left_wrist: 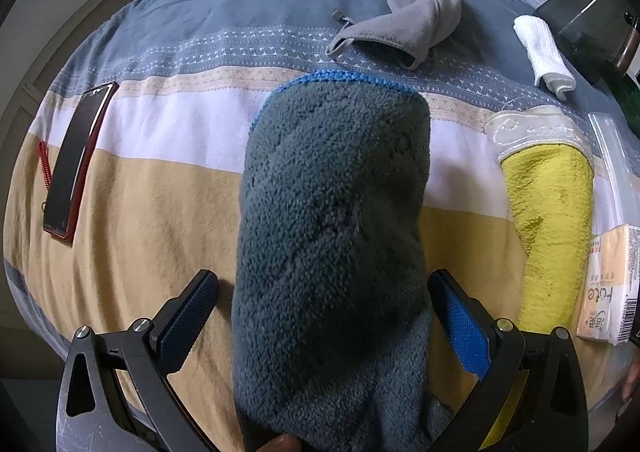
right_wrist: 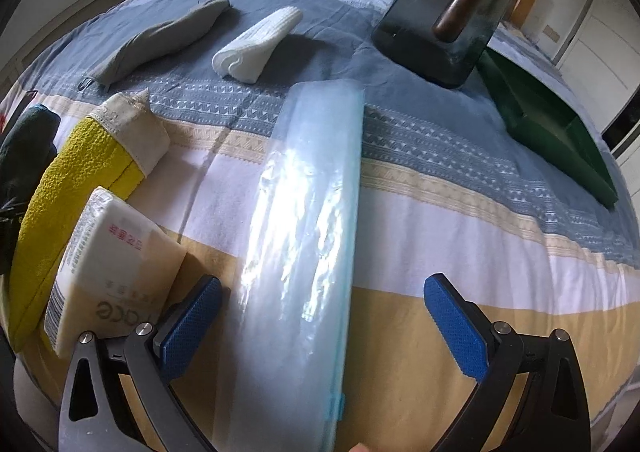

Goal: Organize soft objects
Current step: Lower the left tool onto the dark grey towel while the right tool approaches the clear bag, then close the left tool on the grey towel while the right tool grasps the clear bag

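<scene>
- The left gripper [left_wrist: 323,314] has its jaws spread wide on either side of a dark teal fleece cloth [left_wrist: 332,219]; the right pad sits just beside the cloth, the left pad stands apart from it, so nothing is pinched.
- The fleece cloth lies lengthwise on the striped bed cover [left_wrist: 160,187], its blue-stitched edge at the far end.
- The right gripper [right_wrist: 323,318] also has its jaws spread, with a clear plastic zip bag [right_wrist: 308,219] lying between them, touched by neither pad.
- Left of the zip bag, in the right wrist view, are a tissue pack [right_wrist: 108,264] and a yellow cloth with a cream band [right_wrist: 80,171], just beside each other.
- Farther up the bed lie a grey fabric piece [left_wrist: 404,21] and a rolled white towel [right_wrist: 256,45], apart from one another.
- A dark glass jug [right_wrist: 452,7] and a green tray [right_wrist: 552,123] sit at the far right.
- A red-cased phone [left_wrist: 78,159] rests on the bed's left side.
</scene>
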`<state>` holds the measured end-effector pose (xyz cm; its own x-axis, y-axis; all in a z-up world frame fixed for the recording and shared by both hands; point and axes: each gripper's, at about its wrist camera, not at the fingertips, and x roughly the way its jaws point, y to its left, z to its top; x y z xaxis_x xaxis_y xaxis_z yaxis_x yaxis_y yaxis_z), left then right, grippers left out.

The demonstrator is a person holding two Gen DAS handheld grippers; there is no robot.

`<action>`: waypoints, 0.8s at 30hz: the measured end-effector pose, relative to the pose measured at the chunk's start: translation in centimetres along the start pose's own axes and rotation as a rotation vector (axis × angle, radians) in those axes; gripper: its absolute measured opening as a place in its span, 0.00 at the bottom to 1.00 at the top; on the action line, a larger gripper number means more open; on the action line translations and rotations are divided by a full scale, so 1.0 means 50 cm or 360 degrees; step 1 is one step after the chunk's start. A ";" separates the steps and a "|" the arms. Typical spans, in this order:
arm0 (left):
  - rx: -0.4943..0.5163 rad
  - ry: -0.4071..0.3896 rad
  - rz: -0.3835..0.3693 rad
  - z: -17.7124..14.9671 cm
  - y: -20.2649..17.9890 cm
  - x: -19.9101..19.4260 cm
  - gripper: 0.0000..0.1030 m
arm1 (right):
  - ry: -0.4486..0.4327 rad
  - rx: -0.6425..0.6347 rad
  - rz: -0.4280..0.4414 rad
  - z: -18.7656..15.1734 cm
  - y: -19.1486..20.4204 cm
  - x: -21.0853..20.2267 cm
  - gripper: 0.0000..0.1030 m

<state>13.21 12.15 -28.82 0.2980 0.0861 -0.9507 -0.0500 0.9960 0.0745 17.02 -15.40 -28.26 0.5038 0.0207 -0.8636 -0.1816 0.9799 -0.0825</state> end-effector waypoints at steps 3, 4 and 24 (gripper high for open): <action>0.0022 0.0005 0.0002 0.003 0.005 0.009 0.99 | 0.0010 0.0004 0.0016 0.005 -0.003 0.007 0.94; 0.0023 0.0010 0.0002 0.004 0.002 0.012 0.99 | 0.0010 -0.0002 0.0019 0.006 -0.001 0.009 0.93; 0.0015 0.0120 -0.0009 0.041 0.016 0.074 0.99 | -0.0058 -0.0184 -0.0006 -0.007 0.032 -0.007 0.18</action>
<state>16.22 13.30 -31.65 0.2258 0.0787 -0.9710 -0.0395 0.9967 0.0716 16.28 -13.89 -28.24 0.5346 0.0263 -0.8447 -0.2750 0.9505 -0.1444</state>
